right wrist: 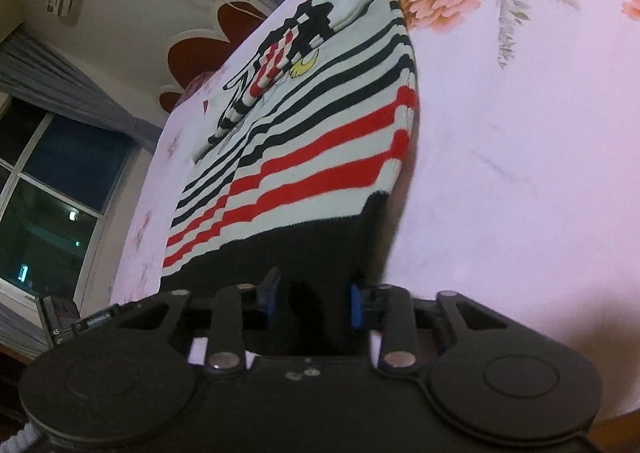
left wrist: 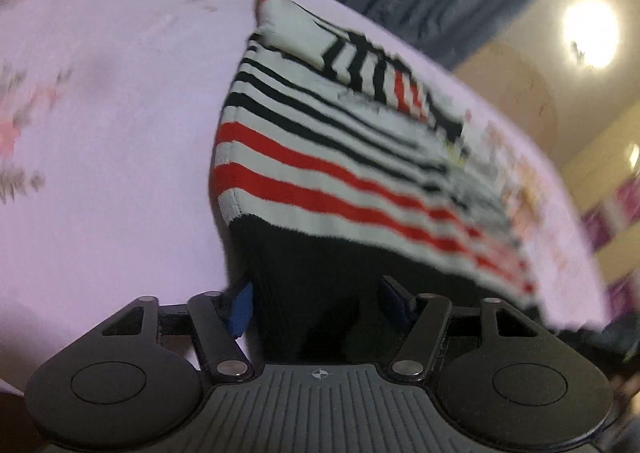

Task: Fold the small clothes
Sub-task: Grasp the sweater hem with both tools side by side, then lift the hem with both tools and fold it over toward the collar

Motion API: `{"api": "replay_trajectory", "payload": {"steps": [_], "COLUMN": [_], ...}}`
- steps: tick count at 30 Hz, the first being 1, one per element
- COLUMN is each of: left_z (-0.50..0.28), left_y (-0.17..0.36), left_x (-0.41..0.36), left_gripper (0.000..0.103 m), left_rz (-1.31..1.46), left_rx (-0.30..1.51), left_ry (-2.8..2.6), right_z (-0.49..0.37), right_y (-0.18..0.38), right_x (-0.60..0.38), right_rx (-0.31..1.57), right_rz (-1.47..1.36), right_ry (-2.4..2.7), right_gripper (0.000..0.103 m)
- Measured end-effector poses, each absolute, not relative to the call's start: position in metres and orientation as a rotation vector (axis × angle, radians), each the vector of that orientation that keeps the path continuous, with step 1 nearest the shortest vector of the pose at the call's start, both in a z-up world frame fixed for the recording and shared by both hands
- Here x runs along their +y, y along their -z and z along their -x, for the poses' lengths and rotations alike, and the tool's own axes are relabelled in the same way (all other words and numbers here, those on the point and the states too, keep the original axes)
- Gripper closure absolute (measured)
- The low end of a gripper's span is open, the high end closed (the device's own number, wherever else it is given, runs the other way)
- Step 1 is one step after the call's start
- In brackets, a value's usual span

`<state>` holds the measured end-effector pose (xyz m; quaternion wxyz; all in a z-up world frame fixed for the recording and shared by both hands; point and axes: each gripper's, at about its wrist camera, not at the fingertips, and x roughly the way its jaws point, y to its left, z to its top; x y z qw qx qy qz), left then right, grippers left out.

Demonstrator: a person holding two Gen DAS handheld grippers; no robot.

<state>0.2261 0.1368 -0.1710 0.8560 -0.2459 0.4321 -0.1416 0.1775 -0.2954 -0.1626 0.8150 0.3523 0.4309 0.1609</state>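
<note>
Garment point(left wrist: 320, 157) on bedsheet point(left wrist: 112, 133)

Red-black-white striped sweater point(left wrist: 320, 173), pink floral sheet point(left wrist: 100, 133)

Striped garment point(right wrist: 320, 141) fills ahead; floral sheet point(right wrist: 520, 173) bare alongside.

Both wrist views look low, close along the striped garment point(left wrist: 320, 157)
</note>
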Motion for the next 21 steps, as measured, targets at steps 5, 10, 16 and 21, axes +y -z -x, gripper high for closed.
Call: {"api": "replay_trajectory", "payload": {"steps": [5, 10, 16, 21], "left_z": [-0.239, -0.250, -0.228, -0.219], "left_y": [0.193, 0.187, 0.184, 0.167], "left_x": [0.149, 0.133, 0.126, 0.138], "left_gripper": [0.060, 0.060, 0.091, 0.095], "left_rz": [0.696, 0.611, 0.509, 0.564], "left_rx": [0.848, 0.859, 0.869, 0.753], "left_ry": [0.271, 0.301, 0.276, 0.233], "right_z": [-0.181, -0.180, -0.173, -0.178], "right_y": [0.161, 0.164, 0.166, 0.149], "right_x": [-0.297, -0.302, -0.299, -0.303], "right_rx": [0.913, 0.892, 0.898, 0.809], "right_rz": [-0.736, -0.731, -0.707, -0.692], "right_ry": [-0.359, -0.334, -0.341, -0.337], "right_gripper": [0.082, 0.086, 0.085, 0.098]}}
